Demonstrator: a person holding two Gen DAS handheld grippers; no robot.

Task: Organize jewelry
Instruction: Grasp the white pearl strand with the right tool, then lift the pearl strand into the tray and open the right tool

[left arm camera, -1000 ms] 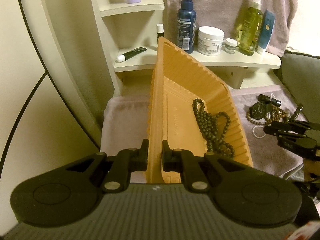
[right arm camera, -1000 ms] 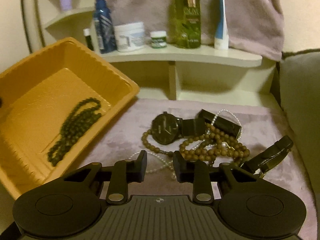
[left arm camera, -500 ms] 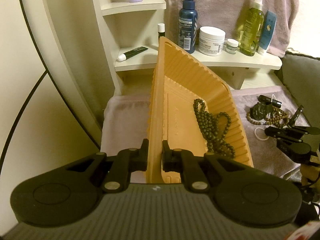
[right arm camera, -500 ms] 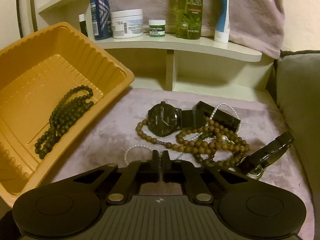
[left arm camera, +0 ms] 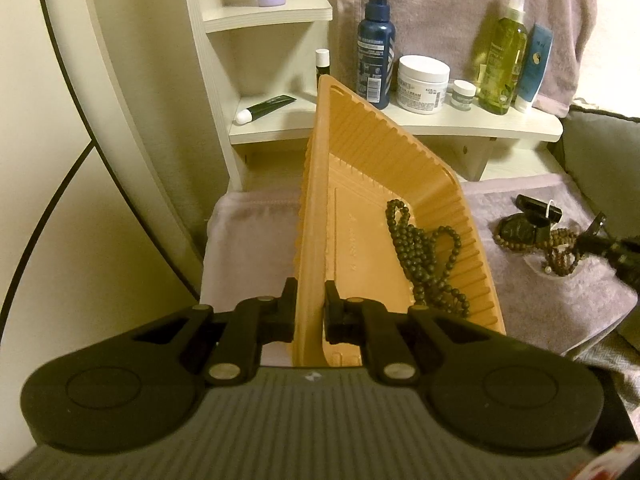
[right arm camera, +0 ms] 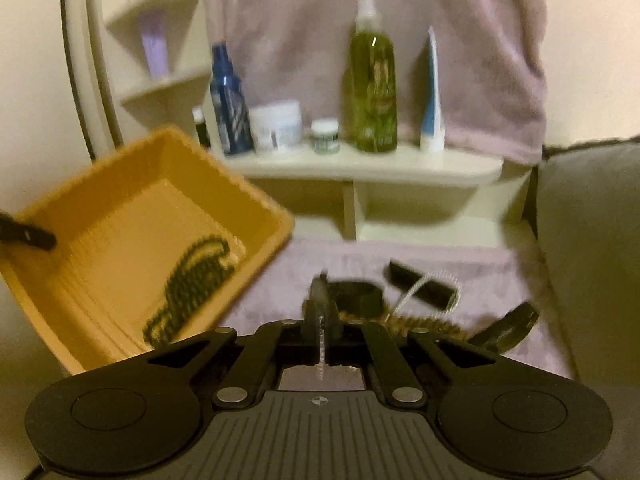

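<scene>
Raised since the earlier frame, right gripper clamps the pearl strand — lower centre; left gripper pinches the tilted orange tray wall; dark beads inside.

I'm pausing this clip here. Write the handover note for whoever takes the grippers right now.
Left gripper: shut on the near rim of the orange tray, holding it tilted.
Right gripper: shut on the pearl strand, lifted; the view is blurred.
Done: dark bead necklace is in the tray.
Left: pearl strand into the tray, then watch and brown beads from the towel.
</scene>
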